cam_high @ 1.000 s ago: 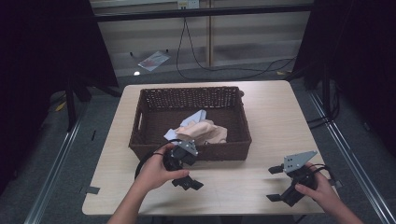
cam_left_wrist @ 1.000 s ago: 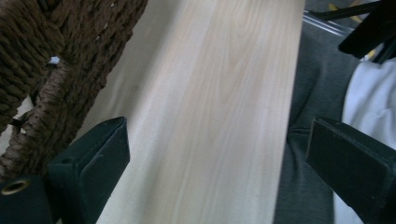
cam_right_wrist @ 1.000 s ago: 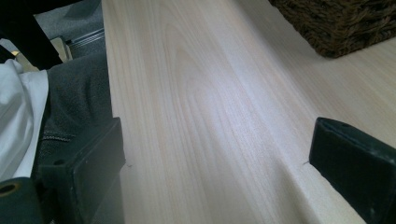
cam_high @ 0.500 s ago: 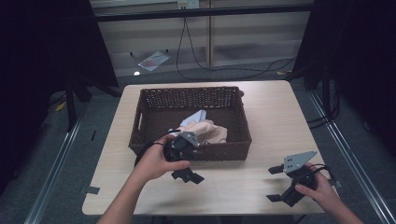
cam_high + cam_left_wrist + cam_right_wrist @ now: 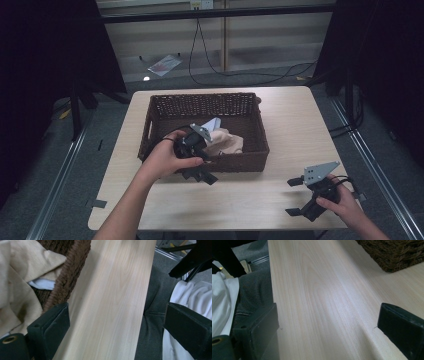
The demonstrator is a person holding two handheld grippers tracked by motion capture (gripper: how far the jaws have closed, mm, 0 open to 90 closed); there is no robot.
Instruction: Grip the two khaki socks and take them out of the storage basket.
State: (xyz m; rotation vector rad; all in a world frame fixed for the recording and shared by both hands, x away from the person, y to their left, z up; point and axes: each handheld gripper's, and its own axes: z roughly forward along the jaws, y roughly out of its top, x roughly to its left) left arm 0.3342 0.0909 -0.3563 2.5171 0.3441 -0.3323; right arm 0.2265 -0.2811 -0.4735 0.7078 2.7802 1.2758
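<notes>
High view: left gripper (image 5: 199, 172) sits at the near wall of the wicker basket (image 5: 252, 125), body over the rim, jaws pointing back toward the person over the table (image 5: 295, 125). Beige cloth (image 5: 227, 142) lies crumpled in the basket's near half, partly hidden by the hand (image 5: 165, 159) and gripper; a pale blue item shows under it in the left gripper view, too little visible to name. Left jaws are spread wide with nothing between them, one beside the basket rim. Right gripper (image 5: 300, 196) rests near the table's near right corner, well apart from the basket, jaws also wide apart over bare wood. Person's lap is cut off at the table edge.
</notes>
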